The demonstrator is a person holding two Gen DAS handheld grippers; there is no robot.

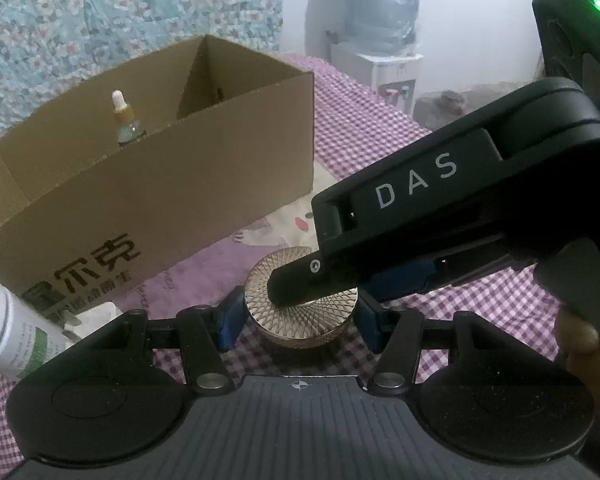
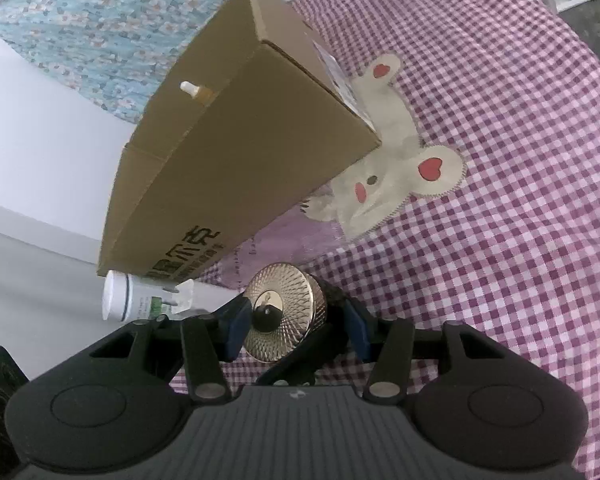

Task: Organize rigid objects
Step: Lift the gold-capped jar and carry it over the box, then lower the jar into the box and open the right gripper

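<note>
The gold-lidded jar stands on the purple checked cloth, in front of the open cardboard box and apart from it. Its lid is round, metallic, and cut with a fine radial pattern.

The left gripper straddles the jar. Its blue pads stand at the jar's left and right sides, very close to the wall or touching it; firm contact cannot be confirmed from the left wrist view.

The right gripper comes in from the right at a steep roll, so its own view is tilted. In that view the blue pads bracket the lid, one at each side, and are close to its rim. In the left wrist view the right gripper's black body, marked "DAS", crosses above the jar and one finger lies over the lid top. Whether this gripper is clenched on the lid cannot be determined.

A dropper bottle with a white bulb stands upright inside the box near its far wall. A white tube lies on the cloth just beside the box's near left corner. A stitched bunny figure decorates the cloth, partly under the box.
</note>
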